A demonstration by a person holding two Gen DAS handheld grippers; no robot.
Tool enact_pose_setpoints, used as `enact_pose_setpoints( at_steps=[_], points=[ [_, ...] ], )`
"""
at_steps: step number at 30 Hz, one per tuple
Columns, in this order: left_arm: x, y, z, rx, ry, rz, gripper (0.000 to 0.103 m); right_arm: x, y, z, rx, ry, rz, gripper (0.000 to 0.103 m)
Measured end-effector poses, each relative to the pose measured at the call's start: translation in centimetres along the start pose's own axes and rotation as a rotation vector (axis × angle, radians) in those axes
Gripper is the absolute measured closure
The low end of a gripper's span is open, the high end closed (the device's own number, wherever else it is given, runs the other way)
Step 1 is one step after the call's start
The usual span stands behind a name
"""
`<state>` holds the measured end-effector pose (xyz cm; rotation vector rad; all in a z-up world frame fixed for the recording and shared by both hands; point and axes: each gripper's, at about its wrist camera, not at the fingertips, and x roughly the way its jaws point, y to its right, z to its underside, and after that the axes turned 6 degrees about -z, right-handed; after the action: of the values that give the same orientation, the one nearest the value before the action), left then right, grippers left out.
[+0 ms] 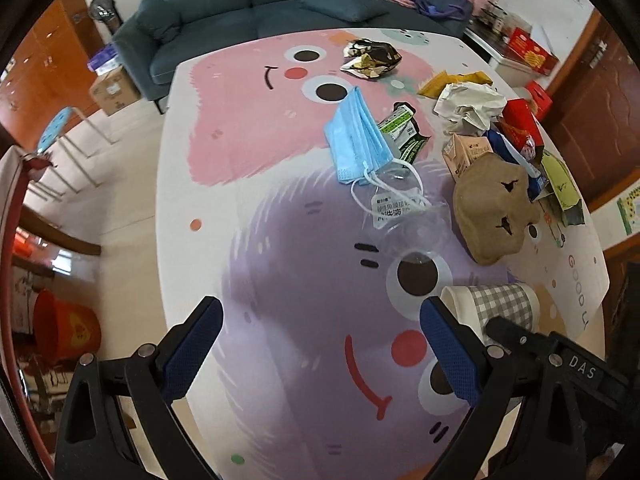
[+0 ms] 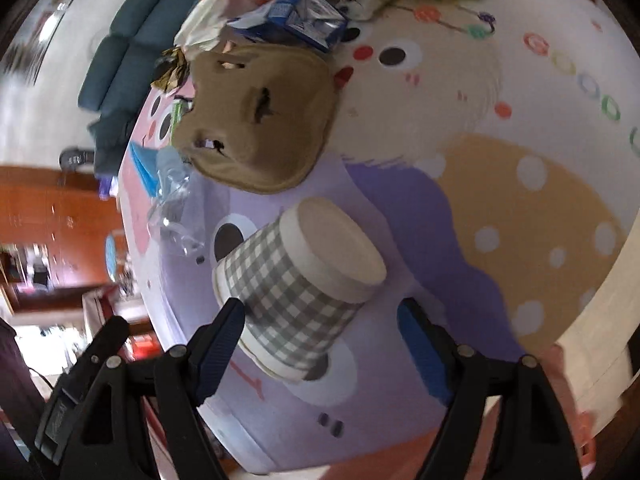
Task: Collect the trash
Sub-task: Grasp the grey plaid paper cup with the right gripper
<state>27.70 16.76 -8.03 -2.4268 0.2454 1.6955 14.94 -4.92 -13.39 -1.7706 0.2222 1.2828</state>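
A grey-checked paper cup (image 2: pixel 296 284) lies on its side on the cartoon tablecloth (image 2: pixel 520 208). It rests between the fingers of my right gripper (image 2: pixel 320 340), which is open; the left finger's tip is at the cup's wall. In the left wrist view the same cup (image 1: pixel 496 304) lies at the lower right, with the right gripper's black frame (image 1: pixel 560 360) beside it. My left gripper (image 1: pixel 320 344) hangs open over the purple face print with nothing in it. A blue face mask (image 1: pixel 356 140) and a clear plastic bottle (image 1: pixel 404 208) lie mid-table.
A brown pulp tray (image 1: pixel 492 208), a small carton (image 1: pixel 464 152), crumpled white paper (image 1: pixel 468 104), a green wrapper (image 1: pixel 404 128) and a gold wrapper (image 1: pixel 372 58) crowd the table's right and far side. An orange bucket (image 1: pixel 64 328) stands on the floor left; a sofa (image 1: pixel 256 4) is behind.
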Motion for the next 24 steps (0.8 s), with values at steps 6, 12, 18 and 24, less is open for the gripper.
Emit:
enact_pose_setpoints(
  at_steps=[6,12,18,24],
  points=[
    [0.4,0.4,-0.7,0.063,0.006,0.029,0.005,0.4,-1.7,0.6,-0.051,0.058,0.083,0.024],
    [0.1,0.8,-0.8,0.085,0.012,0.047,0.005,0.8,-2.4,0.5,-0.073,0.095,0.089,0.046],
    [-1.2,2.0,-1.1,0.134,0.056,0.05,0.005,-0.4,-2.6,-0.4,-0.124,0.135,0.114,0.055],
    [-2.2,5.0,-2.7,0.217,0.096,0.075,0.005,-3.1,-2.0,-1.1,-0.158,0.202,0.186,0.055]
  ],
)
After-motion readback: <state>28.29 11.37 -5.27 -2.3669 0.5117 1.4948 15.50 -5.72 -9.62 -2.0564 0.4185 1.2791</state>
